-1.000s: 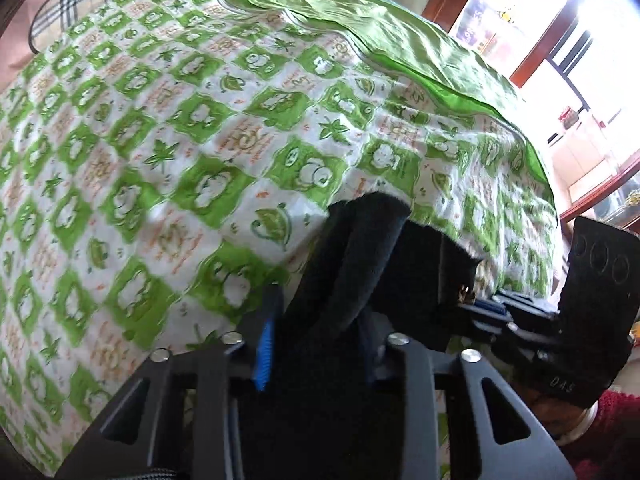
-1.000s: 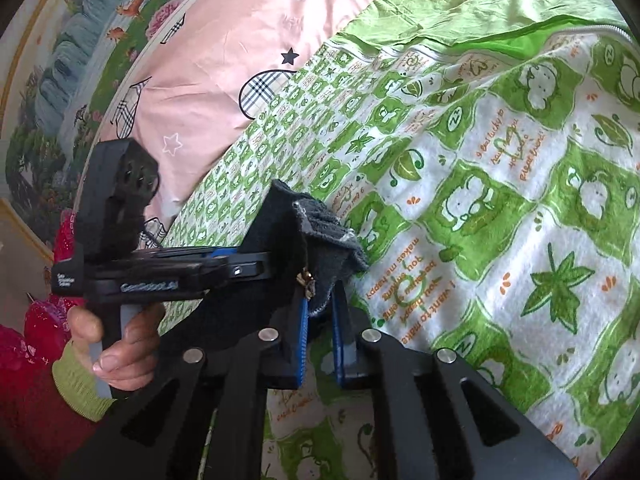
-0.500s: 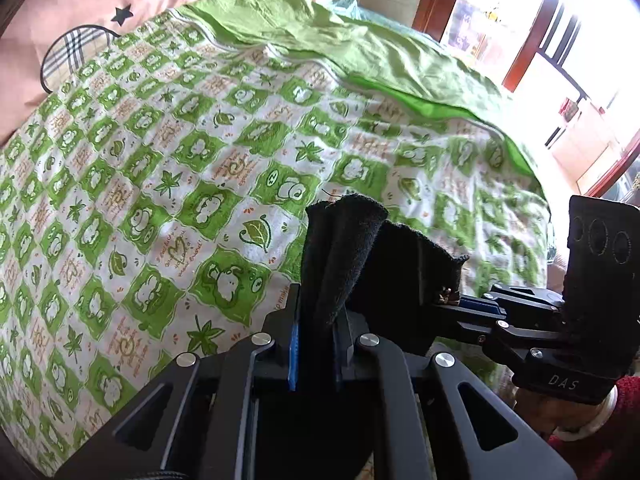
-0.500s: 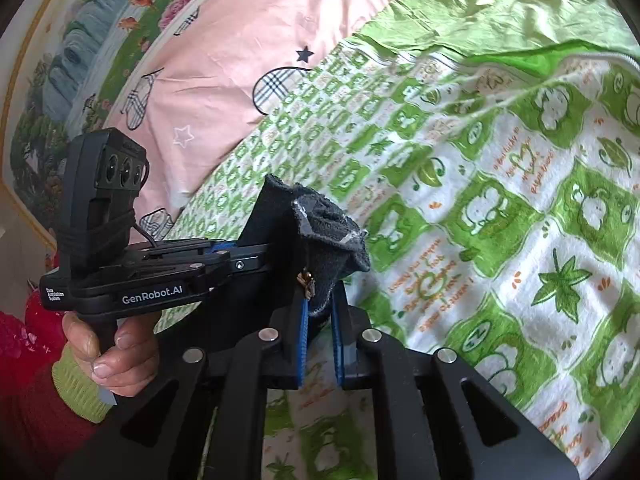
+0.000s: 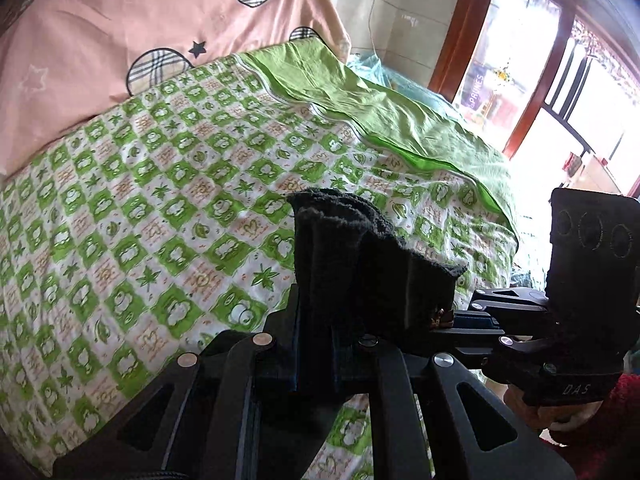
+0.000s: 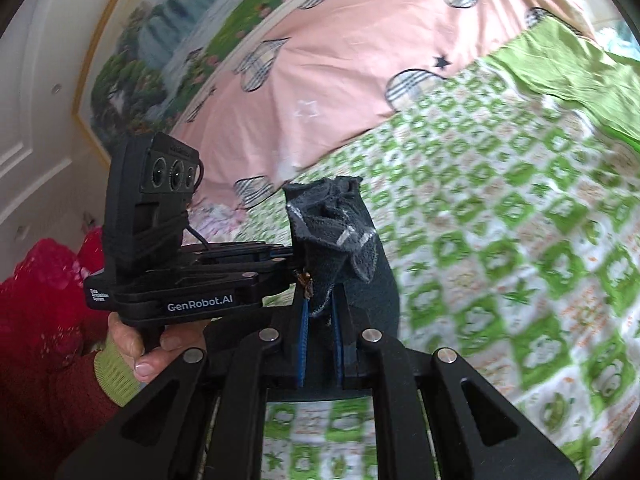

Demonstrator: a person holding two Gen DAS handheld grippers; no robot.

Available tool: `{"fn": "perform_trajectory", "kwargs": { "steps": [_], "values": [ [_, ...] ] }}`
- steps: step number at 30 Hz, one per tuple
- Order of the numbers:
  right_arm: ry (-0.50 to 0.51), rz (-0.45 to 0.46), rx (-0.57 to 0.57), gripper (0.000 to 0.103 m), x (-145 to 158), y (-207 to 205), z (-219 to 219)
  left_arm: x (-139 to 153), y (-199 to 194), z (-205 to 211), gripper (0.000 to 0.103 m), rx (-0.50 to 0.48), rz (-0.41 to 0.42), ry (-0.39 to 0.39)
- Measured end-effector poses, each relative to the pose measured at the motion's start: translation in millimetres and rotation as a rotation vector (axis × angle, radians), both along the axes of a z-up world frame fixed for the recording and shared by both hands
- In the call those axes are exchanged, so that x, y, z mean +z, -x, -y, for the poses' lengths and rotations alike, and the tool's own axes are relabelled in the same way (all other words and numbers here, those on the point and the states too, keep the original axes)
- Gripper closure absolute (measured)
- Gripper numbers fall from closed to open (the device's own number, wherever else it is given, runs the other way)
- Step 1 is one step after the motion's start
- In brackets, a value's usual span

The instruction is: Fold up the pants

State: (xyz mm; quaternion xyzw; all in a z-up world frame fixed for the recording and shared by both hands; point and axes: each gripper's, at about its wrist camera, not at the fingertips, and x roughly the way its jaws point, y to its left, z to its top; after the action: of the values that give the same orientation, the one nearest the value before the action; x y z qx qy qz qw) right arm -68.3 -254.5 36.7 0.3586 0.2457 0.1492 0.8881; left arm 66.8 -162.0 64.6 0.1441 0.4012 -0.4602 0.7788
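Pants of dark, fleecy fabric are suspended above the bed, gripped at the upper edge by both tools. The left tool is closed narrow on a bunched fold of the fabric, which stands up in thick pleats beyond its fingers. The right tool is likewise closed narrow on the pants; its blue finger pads press on the fabric from both sides. A small brass-coloured metal piece, possibly a zipper pull (the view is too small to confirm), hangs at the fabric edge just above the right tool's pads.

In the left wrist view the right tool enters from the right side, touching the same edge of the pants, with its camera block upright behind it. In the right wrist view the left tool enters from the left, held by a hand in a red sleeve with a light green cuff. The two tools sit close together, with a short span of fabric between them.

Below the pants lies a bedsheet with a green-and-white chequered cartoon print. A plain green sheet lies along its far edge, and a pink quilt with plaid heart shapes lies at the head of the bed. A framed landscape picture hangs on the wall behind the quilt. A window with a red-brown frame stands at the right in the left wrist view.
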Motion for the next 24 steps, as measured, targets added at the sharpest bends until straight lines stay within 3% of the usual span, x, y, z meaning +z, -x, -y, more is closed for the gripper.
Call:
{"fn": "perform_trajectory", "kwargs": {
  "steps": [6,16,24],
  "values": [
    [0.016,0.021,0.127,0.092,11,-16,-40,5,3,-60,0.094,0.097,-0.008,0.057],
    [0.031,-0.023,0.288,0.092,2,-48,-94,-17,4,-123,0.093,0.215,-0.052,0.091],
    [0.051,-0.095,0.373,0.092,-19,-68,-128,-46,-7,-154,0.093,0.293,-0.084,0.055]
  ]
}}
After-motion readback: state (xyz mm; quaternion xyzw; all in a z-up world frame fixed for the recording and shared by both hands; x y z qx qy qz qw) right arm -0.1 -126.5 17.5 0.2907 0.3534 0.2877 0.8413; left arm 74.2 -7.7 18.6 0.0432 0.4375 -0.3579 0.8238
